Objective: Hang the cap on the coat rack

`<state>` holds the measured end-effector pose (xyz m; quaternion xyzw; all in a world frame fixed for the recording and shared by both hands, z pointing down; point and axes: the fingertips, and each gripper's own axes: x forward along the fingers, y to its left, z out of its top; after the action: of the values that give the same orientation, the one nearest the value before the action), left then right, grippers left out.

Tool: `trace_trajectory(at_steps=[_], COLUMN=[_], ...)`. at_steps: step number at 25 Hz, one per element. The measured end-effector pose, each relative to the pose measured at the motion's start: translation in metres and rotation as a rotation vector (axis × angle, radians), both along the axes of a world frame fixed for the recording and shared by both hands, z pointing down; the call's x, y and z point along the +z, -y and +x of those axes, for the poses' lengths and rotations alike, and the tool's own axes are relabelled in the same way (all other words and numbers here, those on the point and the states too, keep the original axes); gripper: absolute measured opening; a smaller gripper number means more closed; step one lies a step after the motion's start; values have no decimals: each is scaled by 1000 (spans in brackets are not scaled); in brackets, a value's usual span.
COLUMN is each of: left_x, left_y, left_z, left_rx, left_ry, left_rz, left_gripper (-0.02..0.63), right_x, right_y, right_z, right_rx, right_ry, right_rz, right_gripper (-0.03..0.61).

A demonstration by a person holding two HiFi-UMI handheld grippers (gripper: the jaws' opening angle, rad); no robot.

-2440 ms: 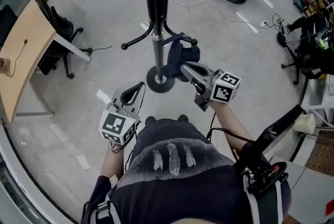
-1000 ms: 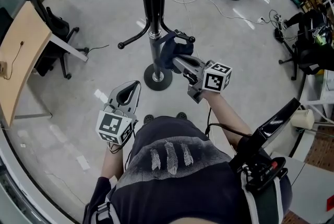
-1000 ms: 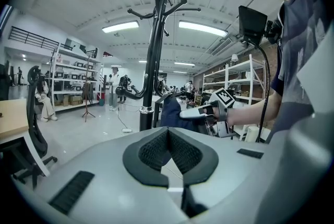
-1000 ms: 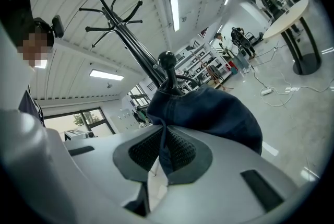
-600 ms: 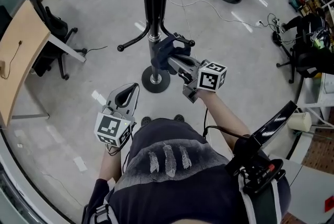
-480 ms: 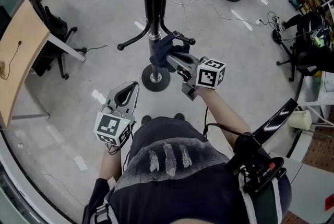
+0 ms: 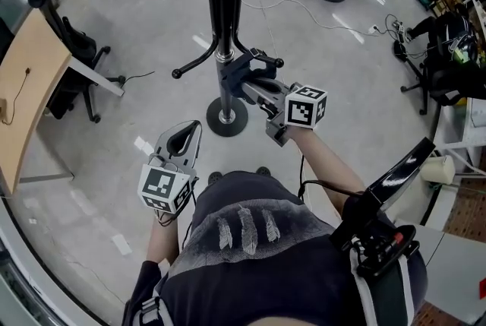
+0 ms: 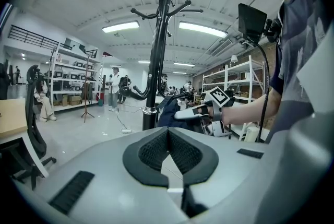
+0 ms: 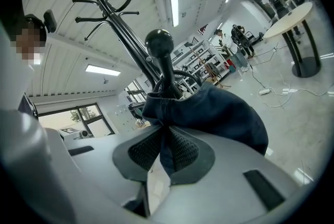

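Underfoot, grey concrete floor (image 7: 114, 165), cables trailing across the far part. Rising from it on a round base, a tall black coat rack (image 7: 225, 5), with curved pegs branching off low on the pole.

Low and left in the head view, the left tool (image 7: 196, 127), held well apart from the rack with its tips pointing toward the base. Jaws brought fully together, pads meeting, nothing between them.

Further forward, the right tool (image 7: 247, 86), reaching in at the pole's right side. Jaws almost closed, clamped on a fold of dark blue fabric.

Pinched there, the cap (image 7: 240, 72), bunched up close against the pole at the level of the low pegs. In the right gripper view, crown bulging out past the pads, edge nipped between them.

Directly behind its upper rim, a ball-tipped peg (image 9: 159, 40) standing up. Not clear whether hooked over that peg or only pressed beside it.
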<state>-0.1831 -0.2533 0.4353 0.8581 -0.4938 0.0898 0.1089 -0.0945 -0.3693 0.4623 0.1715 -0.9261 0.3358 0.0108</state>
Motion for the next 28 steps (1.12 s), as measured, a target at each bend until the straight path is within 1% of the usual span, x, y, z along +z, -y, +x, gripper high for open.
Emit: trace_trajectory(at_steps=[4, 10, 18, 23, 28], left_x=[1, 10, 15, 16, 12], left_y=[2, 2, -3, -3, -6], left_z=[-1, -1, 1, -4, -16], left_rx=[11, 40, 91, 122, 152], left_ry=[-5, -17, -28, -34, -40], left_rz=[-3, -21, -29, -32, -17], left_gripper=[1, 2, 1, 1, 1], right_x=[-5, -9, -26, -23, -24], right_y=[-6, -12, -7, -10, -24], right_z=[7, 23, 50, 50, 43], right_rx=[3, 49, 201, 243, 271], right_ry=[-10, -31, 18, 16, 76], right_rz=[28, 54, 77, 60, 34], right_gripper=[48, 168, 170, 170, 169])
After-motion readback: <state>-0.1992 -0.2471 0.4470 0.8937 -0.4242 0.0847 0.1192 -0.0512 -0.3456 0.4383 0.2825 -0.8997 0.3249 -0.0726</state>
